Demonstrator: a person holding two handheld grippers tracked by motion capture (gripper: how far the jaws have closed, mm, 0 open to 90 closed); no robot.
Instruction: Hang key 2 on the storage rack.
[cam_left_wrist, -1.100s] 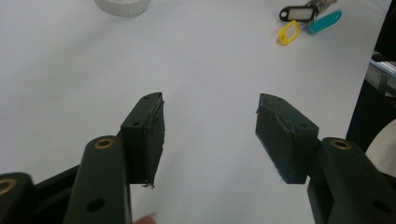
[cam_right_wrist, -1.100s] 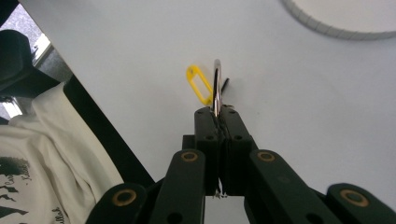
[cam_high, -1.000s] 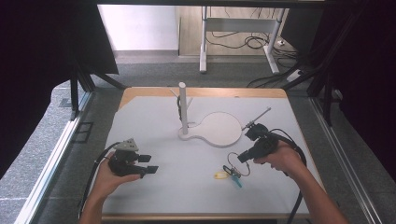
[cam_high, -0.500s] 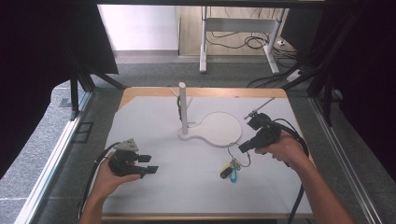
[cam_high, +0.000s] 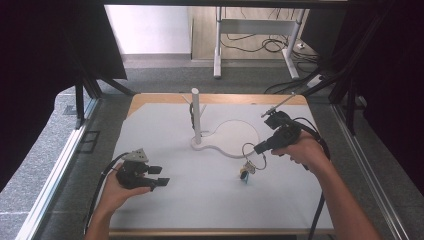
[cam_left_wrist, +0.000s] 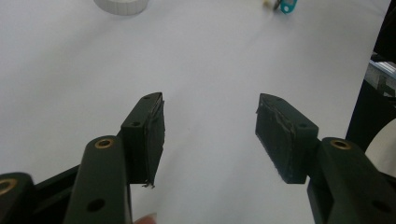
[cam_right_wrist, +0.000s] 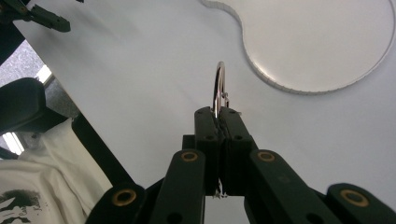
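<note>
Right gripper (cam_high: 257, 147) clamped tight on a metal key ring (cam_high: 248, 150), at the right side of the table (cam_high: 165, 200). In the right gripper view, jaws pressed together with the thin ring (cam_right_wrist: 219, 88) standing upright out of their tips, seen edge-on. Ring lifted above the white surface, in front of the round part of the flat white stand base (cam_high: 235, 137). Hanging under the ring, a small bunch of keys with a teal tag (cam_high: 245, 175), close to the table; not possible to tell whether the lowest part touches the surface. Right hand (cam_high: 300, 150) wrapped around the gripper body, cable trailing back along the forearm.

Left gripper (cam_high: 157, 176) at the left front part of the table, well apart from the ring and keys. Jaws spread wide, nothing between the pads (cam_left_wrist: 156, 135), only bare white table under them. Held low over the surface by the left hand (cam_high: 117, 187). Teal tag (cam_left_wrist: 286, 5) visible far off at the top edge of the left gripper view.

White upright post (cam_high: 196, 115) standing on the narrow end of the stand base, behind and to the left of the held ring, not touching it.
</note>
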